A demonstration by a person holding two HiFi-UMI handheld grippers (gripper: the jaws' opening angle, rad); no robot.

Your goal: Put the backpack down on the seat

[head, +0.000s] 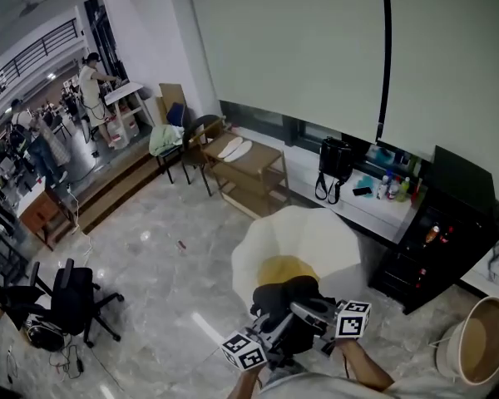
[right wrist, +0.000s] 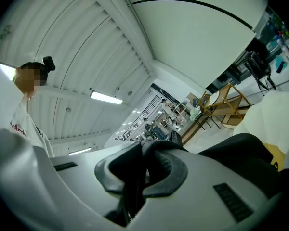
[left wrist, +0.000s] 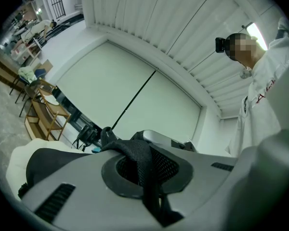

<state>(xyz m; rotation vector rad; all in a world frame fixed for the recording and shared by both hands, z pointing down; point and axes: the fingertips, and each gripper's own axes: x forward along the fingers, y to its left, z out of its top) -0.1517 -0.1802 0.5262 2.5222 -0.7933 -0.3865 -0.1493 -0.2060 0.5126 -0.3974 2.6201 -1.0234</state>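
Observation:
In the head view my two grippers are at the bottom, side by side, each with a marker cube. The left gripper (head: 274,329) and the right gripper (head: 310,312) hold a black backpack (head: 287,296) up by its straps. It hangs at the near edge of a cream round seat (head: 303,235) with a yellow cushion (head: 281,268). In the left gripper view the left gripper (left wrist: 144,163) is shut on a black mesh strap (left wrist: 139,150). In the right gripper view the right gripper (right wrist: 139,170) is shut on another black strap (right wrist: 156,146). The backpack's lower part is hidden behind the grippers.
A wooden rack (head: 251,169) and chairs stand behind the seat. A black bag (head: 334,161) hangs at the window ledge and a black cabinet (head: 437,239) is at the right. A wicker basket (head: 481,339) sits at the far right, an office chair (head: 71,296) at the left.

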